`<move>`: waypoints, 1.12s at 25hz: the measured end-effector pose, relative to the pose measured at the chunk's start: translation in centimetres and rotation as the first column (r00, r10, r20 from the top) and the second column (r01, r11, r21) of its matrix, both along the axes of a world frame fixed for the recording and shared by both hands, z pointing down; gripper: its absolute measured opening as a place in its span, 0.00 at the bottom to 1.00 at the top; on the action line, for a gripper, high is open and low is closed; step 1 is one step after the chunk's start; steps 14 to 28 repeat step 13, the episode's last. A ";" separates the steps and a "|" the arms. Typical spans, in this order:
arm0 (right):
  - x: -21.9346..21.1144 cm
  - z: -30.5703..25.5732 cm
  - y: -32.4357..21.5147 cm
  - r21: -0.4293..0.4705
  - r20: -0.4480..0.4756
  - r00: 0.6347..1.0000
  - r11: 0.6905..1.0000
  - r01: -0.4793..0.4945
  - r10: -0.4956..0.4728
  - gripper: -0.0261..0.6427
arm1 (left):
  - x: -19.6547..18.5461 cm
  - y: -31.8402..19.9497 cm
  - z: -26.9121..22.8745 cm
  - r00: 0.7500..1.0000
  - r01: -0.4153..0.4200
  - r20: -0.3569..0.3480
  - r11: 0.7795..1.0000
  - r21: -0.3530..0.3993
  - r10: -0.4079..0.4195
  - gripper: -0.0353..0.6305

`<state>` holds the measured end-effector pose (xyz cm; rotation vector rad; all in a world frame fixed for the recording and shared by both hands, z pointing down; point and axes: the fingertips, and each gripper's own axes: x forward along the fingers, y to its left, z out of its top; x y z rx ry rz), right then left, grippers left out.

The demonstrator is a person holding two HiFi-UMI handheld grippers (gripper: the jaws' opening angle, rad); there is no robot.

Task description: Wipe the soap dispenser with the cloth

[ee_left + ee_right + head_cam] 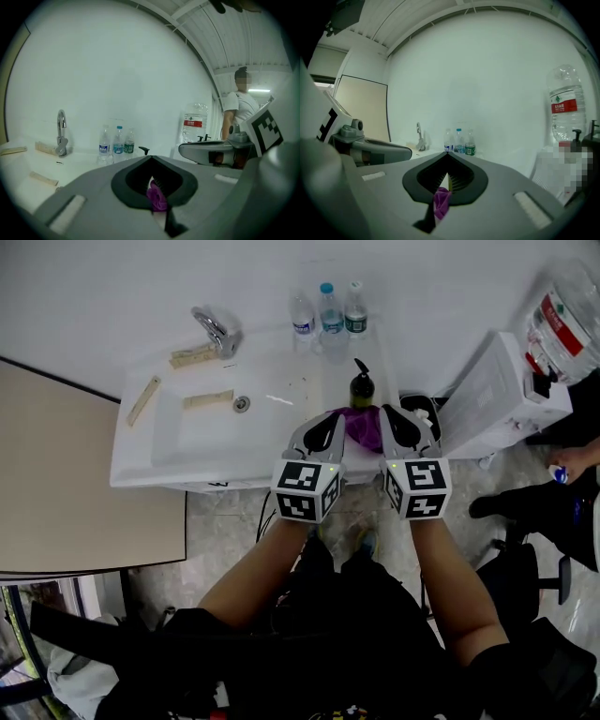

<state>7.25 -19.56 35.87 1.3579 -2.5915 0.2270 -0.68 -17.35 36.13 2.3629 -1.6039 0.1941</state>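
Note:
The soap dispenser (362, 386), a dark bottle with a black pump, stands on the white counter just right of the basin. In the left gripper view only its pump head (143, 150) shows over the jaws. A purple cloth (362, 425) is stretched in front of it between my two grippers. My left gripper (332, 424) is shut on the cloth's left end (157, 197). My right gripper (388, 422) is shut on its right end (441, 200). Both grippers sit side by side at the counter's front edge, just short of the dispenser.
The sink basin (211, 432) with a chrome faucet (214, 332) lies to the left, with wooden strips (143, 399) on it. Three water bottles (328, 313) stand behind the dispenser. A water cooler (506, 395) and a seated person (553, 502) are on the right, a brown tabletop (75, 484) on the left.

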 end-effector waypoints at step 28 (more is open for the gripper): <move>-1.1 1.0 -1.4 -0.022 -0.024 0.999 0.999 -0.040 0.039 0.07 | -2.1 -1.3 -0.5 1.000 -0.018 -0.014 1.000 0.003 0.018 0.05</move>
